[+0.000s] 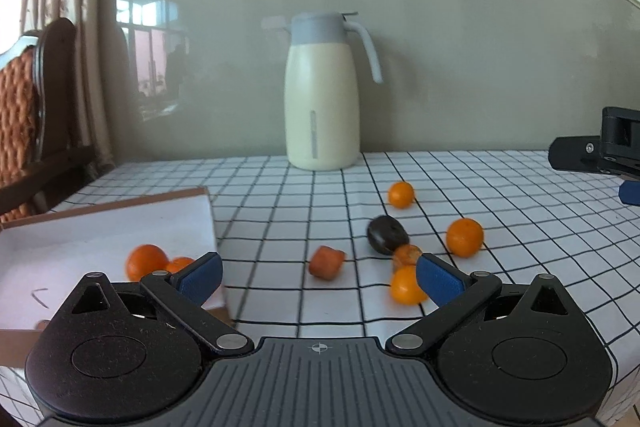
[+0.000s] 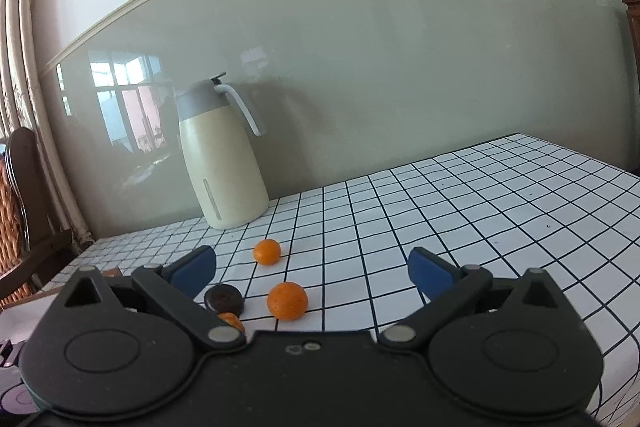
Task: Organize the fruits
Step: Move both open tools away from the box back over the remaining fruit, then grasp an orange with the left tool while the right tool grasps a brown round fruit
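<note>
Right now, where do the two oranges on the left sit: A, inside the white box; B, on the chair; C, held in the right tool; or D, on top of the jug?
A: in the left wrist view, both oranges lie on the floor of the white box, just beyond the open left tool.

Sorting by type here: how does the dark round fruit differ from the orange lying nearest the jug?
The dark fruit is blackish-purple; the orange nearest the jug is bright orange. The dark fruit looks bigger and somewhat flattened, with a dimple; the orange looks smaller and rounder. The dark fruit sits against another small orange fruit; the orange lies alone. Both lie on the checked tablecloth, outside the box.
</note>
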### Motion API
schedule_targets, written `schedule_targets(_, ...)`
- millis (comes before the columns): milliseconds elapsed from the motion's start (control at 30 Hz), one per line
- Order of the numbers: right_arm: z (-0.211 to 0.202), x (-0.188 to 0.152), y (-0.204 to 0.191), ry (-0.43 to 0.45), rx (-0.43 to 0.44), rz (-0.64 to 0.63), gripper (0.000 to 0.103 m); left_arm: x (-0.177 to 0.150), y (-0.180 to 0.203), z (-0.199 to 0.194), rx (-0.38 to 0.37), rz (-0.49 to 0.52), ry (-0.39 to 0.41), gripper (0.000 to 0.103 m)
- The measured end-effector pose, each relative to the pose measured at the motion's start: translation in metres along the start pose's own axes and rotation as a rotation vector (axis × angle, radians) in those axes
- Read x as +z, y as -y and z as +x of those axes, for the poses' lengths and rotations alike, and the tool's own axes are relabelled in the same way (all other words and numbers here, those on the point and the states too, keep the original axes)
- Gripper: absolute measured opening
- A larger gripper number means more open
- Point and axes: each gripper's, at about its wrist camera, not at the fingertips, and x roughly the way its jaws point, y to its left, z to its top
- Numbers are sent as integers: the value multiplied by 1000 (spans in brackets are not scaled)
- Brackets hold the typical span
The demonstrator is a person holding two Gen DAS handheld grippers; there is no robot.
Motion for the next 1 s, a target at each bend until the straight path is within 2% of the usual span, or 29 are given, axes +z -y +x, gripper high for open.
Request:
schedule_targets(100, 3, -2, 1, -21, 1, -11, 95, -1, 8, 5, -11, 7, -8, 102)
schedule_targets(167, 6, -4, 2, -33, 3, -17, 93, -2, 14, 9, -16, 19, -18, 95)
schedule_targets(300, 13, -7, 7, -59, 8, -15, 88, -5, 23, 18, -23, 16, -41, 94)
schedule_targets(400, 17, -7, 9, -76, 11, -16, 80, -6, 29, 24, -28, 23, -53, 88)
schedule_targets(567, 23, -8, 12, -92, 17, -11, 74, -9, 38, 36, -47, 19, -83, 74)
schedule_targets(700, 29, -8, 13, -106, 24, -17, 70, -10, 45, 43, -56, 14, -92, 72)
schedule_targets(800, 34, -10, 14, -118, 28, -28, 66, -10, 49, 49, -63, 6, -105, 61)
schedule_targets(833, 37, -10, 14, -126, 30, -32, 65, -11, 50, 52, -64, 5, -114, 53)
schedule_targets(867, 39, -11, 14, -132, 33, -34, 64, -11, 51, 54, -68, 1, -124, 49)
schedule_targets(1000, 47, -13, 13, -155, 42, -35, 63, -12, 55, 58, -64, -2, -123, 45)
